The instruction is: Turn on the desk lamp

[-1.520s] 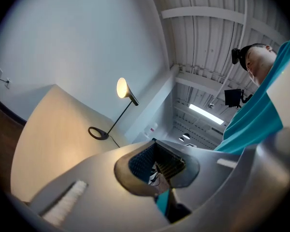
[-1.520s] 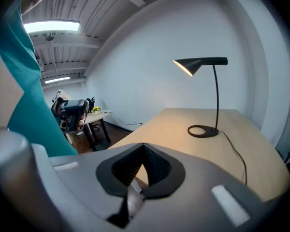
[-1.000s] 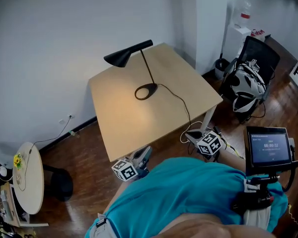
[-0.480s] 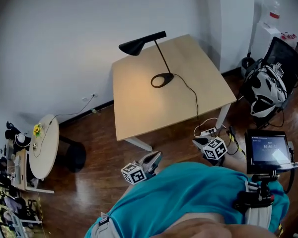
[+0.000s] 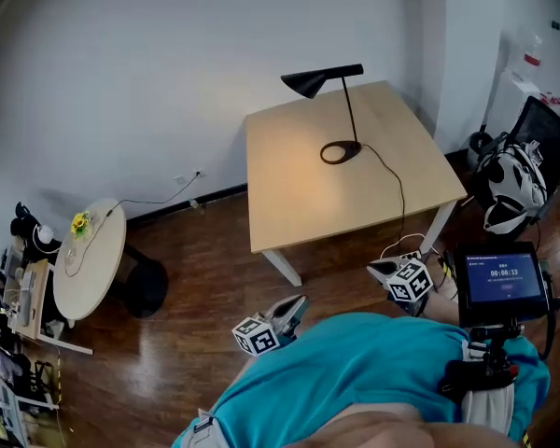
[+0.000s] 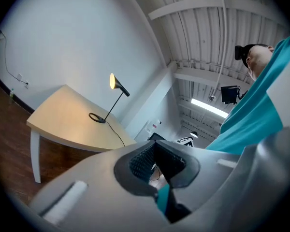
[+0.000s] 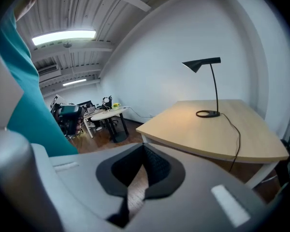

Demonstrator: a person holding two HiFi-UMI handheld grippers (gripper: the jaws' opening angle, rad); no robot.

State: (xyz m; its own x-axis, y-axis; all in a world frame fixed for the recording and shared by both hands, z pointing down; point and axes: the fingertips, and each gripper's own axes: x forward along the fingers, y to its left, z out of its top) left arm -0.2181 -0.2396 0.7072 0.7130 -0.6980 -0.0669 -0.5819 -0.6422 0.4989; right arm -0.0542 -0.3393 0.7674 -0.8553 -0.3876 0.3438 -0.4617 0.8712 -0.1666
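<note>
A black desk lamp (image 5: 323, 78) stands at the far side of a light wooden desk (image 5: 299, 194), its cord trailing off the desk's right edge. A warm pool of light lies on the desktop under its shade, and the shade glows in the left gripper view (image 6: 117, 83). Both grippers hang low by the person's teal shirt, well short of the desk. My left gripper (image 5: 285, 311) is shut with nothing in it, and so is my right gripper (image 5: 385, 271). The right gripper view also shows the lamp (image 7: 203, 63) across the desk (image 7: 222, 134).
A round side table (image 5: 89, 269) with small items stands at the left, a dark stool (image 5: 142, 287) beside it. An office chair holding a helmet (image 5: 518, 189) is at the right. A tablet screen (image 5: 502, 278) sits near my right side. Cables lie on the floor (image 5: 406, 250).
The desk and lamp have shifted right and farther off in the head view as the person backed away. More floor and the round table show. Both grippers stayed shut.
</note>
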